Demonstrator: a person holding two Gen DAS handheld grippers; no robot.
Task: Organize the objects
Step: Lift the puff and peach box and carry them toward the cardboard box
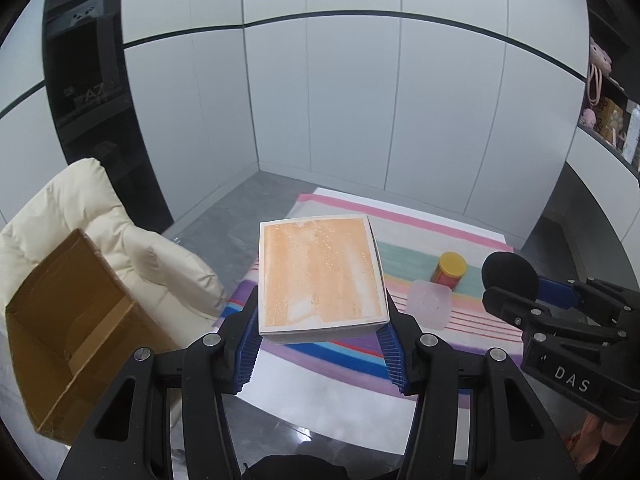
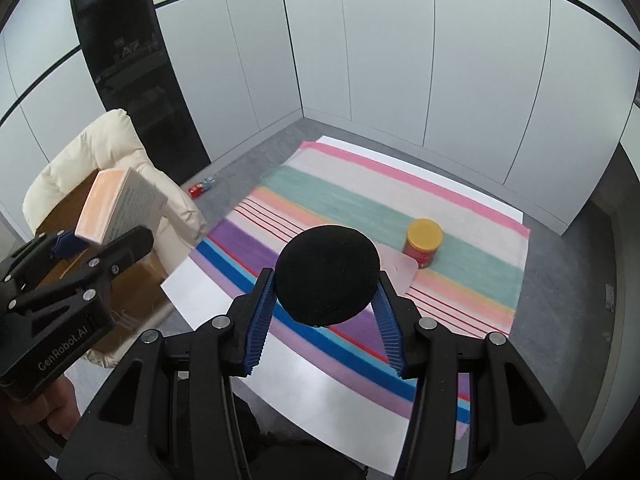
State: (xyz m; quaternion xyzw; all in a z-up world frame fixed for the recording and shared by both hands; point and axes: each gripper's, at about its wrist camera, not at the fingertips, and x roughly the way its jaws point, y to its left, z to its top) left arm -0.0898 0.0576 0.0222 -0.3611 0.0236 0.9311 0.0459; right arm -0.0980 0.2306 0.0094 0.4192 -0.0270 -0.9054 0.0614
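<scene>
My left gripper (image 1: 320,330) is shut on a flat orange-and-white box (image 1: 320,276), held up above the striped cloth (image 1: 420,232). From the right wrist view the same box (image 2: 120,204) shows at the left, over the cardboard carton. My right gripper (image 2: 326,300) is shut on a round black foam ball (image 2: 327,274), also lifted off the cloth; that ball (image 1: 509,274) appears at the right of the left wrist view. On the cloth stand a red jar with a yellow lid (image 2: 424,242) and a translucent plastic container (image 1: 428,304).
An open brown cardboard carton (image 1: 68,332) sits at the left on a cream padded chair (image 1: 80,208). A small red object (image 2: 200,188) lies on the grey floor past the cloth. White wall panels ring the area, and shelves with pink items (image 1: 600,92) stand at the right.
</scene>
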